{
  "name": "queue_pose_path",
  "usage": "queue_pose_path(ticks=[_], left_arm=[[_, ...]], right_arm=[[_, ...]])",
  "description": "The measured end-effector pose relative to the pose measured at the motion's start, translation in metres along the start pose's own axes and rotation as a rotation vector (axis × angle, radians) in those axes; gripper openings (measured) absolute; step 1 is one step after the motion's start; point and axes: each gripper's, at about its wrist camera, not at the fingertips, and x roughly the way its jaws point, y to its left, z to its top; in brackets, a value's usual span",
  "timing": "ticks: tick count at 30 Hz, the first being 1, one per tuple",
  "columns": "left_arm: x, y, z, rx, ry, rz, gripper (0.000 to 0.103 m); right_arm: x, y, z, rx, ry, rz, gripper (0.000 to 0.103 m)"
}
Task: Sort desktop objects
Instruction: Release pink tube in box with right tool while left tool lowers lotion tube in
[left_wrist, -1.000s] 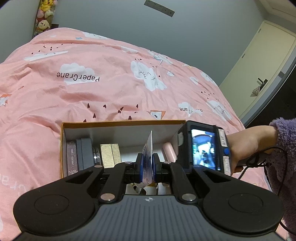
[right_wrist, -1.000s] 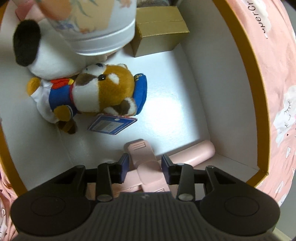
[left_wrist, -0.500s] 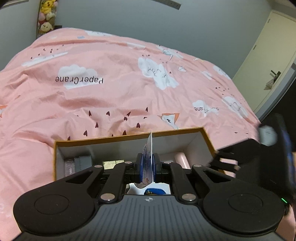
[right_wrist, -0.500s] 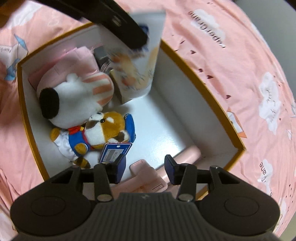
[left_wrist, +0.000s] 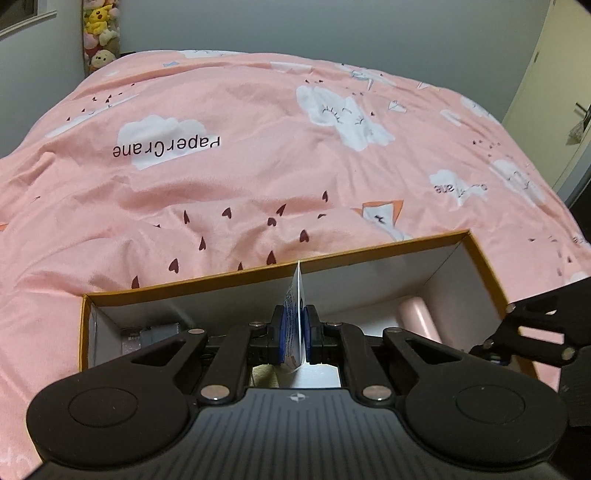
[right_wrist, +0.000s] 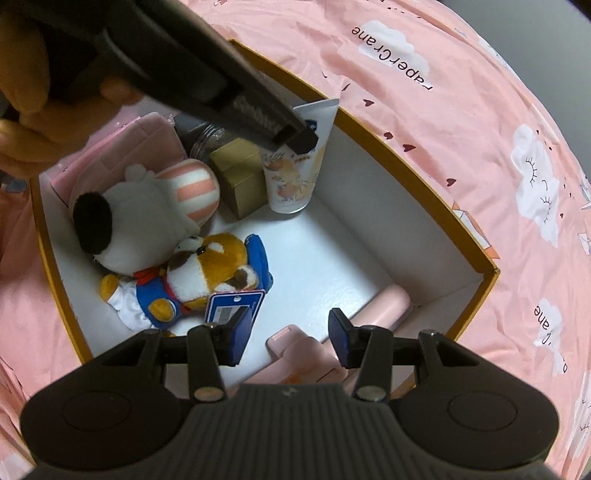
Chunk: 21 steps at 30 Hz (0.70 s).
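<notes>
Tube (left_wrist: 295, 325) pinched in left gripper (left_wrist: 294, 334)

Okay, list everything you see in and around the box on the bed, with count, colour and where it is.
Box: one, orange rim, white inside, on the bed.
Bedcover: one, pink with white clouds, under the box.
Tube: one, white with a floral print, standing cap down in the box beside the gold carton, its flat end pinched.
Gold carton: one, back of the box.
Dog plush: one, white with a black nose.
Small plush: one, brown and white in blue, with a blue tag.
Pink device: one, near corner.
Soft toys: several, yellow and pink, by the far wall.
Left hand-held gripper: shut on the tube.
Right hand-held gripper: open, above the pink device.
</notes>
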Motion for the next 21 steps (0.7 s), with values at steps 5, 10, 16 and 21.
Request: queue_pose_path(ticks=[5,10,16,21], left_arm=[[0.006,0.001,-0.001,0.001,0.004,0.026,0.01],[-0.002,0.001,0.001,-0.003,-0.004,0.019,0.01],[-0.035,-0.001,0.0,0.016,-0.042,-0.028,0.011],[-0.08,-0.002,-0.007,0.03,-0.096,-0.068,0.018]], right_arm=[[0.01,-0.003,0.0,0.015,0.015,0.005,0.049],[0.011,-0.003,0.0,0.015,0.018,0.006,0.049],[0.005,0.001,-0.002,0.03,0.008,-0.007,0.049],[-0.016,0.005,-0.009,0.062,-0.045,-0.008,0.049]])
